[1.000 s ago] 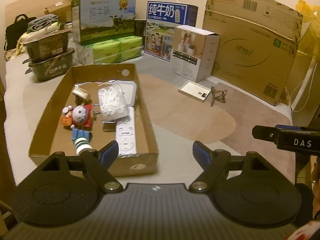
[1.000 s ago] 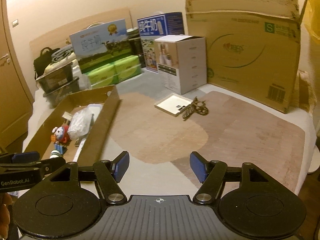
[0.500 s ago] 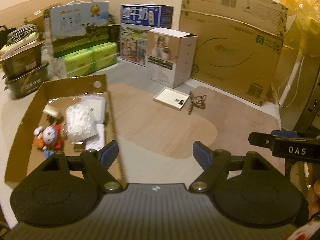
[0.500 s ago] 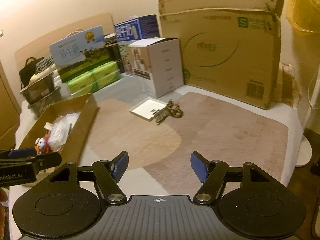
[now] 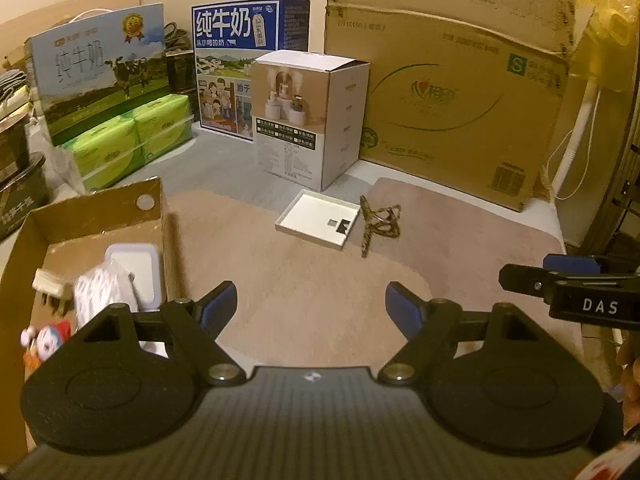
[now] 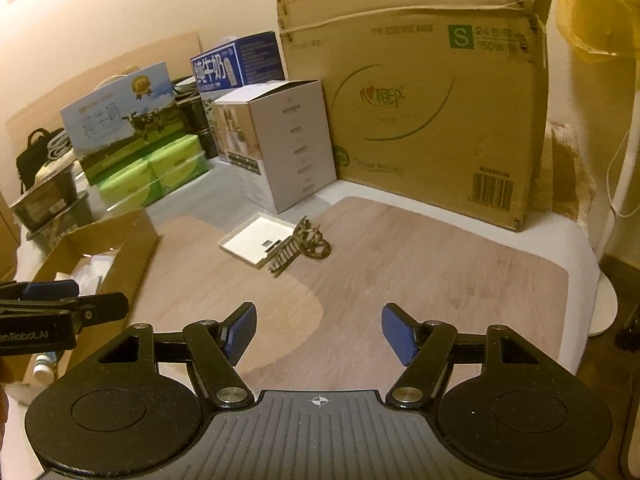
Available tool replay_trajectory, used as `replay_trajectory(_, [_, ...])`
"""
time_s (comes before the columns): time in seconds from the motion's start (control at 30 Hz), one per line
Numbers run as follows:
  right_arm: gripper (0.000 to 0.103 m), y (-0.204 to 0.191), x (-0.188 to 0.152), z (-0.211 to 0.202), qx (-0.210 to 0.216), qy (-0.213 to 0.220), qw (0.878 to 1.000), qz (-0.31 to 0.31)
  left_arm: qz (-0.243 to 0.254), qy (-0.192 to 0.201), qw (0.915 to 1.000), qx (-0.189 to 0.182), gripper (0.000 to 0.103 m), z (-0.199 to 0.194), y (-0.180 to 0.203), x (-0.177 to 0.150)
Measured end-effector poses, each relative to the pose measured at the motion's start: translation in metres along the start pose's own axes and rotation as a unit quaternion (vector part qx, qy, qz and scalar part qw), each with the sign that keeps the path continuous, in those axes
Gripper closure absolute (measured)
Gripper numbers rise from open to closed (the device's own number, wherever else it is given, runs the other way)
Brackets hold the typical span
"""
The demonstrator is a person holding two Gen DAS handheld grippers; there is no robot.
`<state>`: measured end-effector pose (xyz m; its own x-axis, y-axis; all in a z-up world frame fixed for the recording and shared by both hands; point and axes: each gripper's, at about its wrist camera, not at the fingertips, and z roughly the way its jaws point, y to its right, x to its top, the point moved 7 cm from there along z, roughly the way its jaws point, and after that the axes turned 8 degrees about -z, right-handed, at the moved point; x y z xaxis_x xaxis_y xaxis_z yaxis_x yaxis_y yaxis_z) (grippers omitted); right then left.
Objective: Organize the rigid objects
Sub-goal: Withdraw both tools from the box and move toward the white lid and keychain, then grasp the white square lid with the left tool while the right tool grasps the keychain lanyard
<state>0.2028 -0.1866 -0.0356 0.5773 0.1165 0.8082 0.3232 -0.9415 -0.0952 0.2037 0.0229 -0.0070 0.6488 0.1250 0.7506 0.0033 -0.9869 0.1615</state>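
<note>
**Both tools swing right, off the cardboard tray**

Since a second ago the cardboard tray [image 5: 156,216] has slid to my view's left edge. My left tool [image 5: 310,308] and right tool [image 6: 318,330] gape apart, empty. The brown hair claw [image 5: 376,222] lies on the tabletop [image 5: 304,280], touching the flat white box lid [image 5: 320,216], well ahead of both tools.

The shallow brown corrugated-cardboard tray [image 5: 158,216] looks matt and raw-edged. Just beside it, the flat white paperboard box lid [image 5: 320,220] is smooth. The dark braided clip [image 5: 378,220] touching that lid has a dull woven look. The beige short-pile mat [image 6: 420,272] is cloth, softly fuzzy. The large brown cardboard carton [image 6: 420,112] shows creased, worn paper.
</note>
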Motion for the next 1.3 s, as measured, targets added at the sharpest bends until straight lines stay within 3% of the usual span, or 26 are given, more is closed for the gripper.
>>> replay_trajectory(0.67, [0.034,-0.006,0.031,0.135,0.0,-0.012,1.0,-0.006,0.027,-0.012,0.9995,-0.006,0.024,0.109,-0.017,0.053])
replay_trajectory(1.03, [0.034,-0.007,0.035,0.197,-0.026,-0.022,0.999,-0.025,0.014,-0.017,0.9997,-0.008,0.024,0.131,-0.026,0.062])
replay_trajectory(1.3, [0.034,0.006,0.034,0.202,-0.068,-0.018,0.996,-0.052,0.018,-0.022,0.9995,-0.013,0.024,0.14,-0.024,0.063])
